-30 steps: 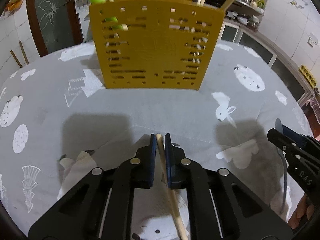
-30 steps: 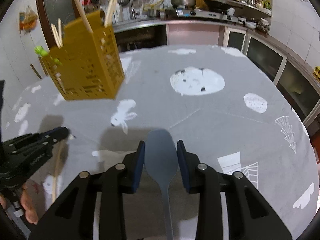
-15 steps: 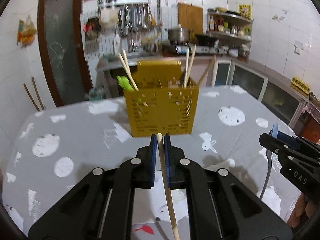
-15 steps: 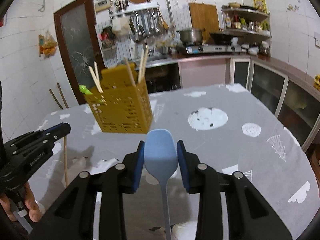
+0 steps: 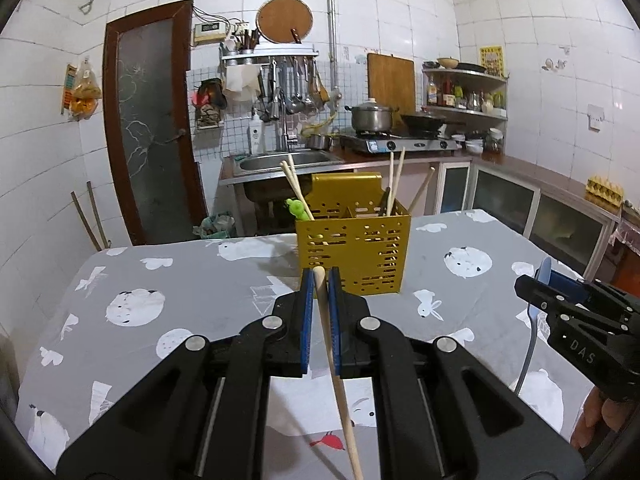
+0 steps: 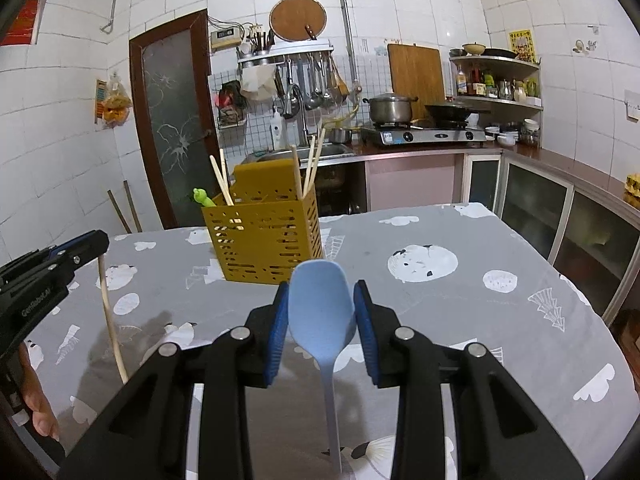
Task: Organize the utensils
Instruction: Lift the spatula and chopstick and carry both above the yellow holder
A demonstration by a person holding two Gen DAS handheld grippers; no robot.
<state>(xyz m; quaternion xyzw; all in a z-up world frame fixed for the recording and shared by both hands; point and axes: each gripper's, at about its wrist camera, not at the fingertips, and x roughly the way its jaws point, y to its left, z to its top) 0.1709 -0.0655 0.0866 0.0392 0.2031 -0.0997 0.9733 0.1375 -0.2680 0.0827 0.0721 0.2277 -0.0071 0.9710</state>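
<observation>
Location: a home kitchen with white tiled walls.

Against the back wall, a steel sink sits in a counter beside a two-burner gas stove carrying a lidded pot and a dark pan. Above the sink, a wall rack holds hanging ladles and spoons. A wooden cutting board leans against the tiles, and a round board hangs higher up. A corner shelf holds bottles and jars. A brown-framed door with frosted glass stands at the left. In the foreground, a table with a grey patterned cloth carries a yellow utensil holder containing chopsticks.
</observation>
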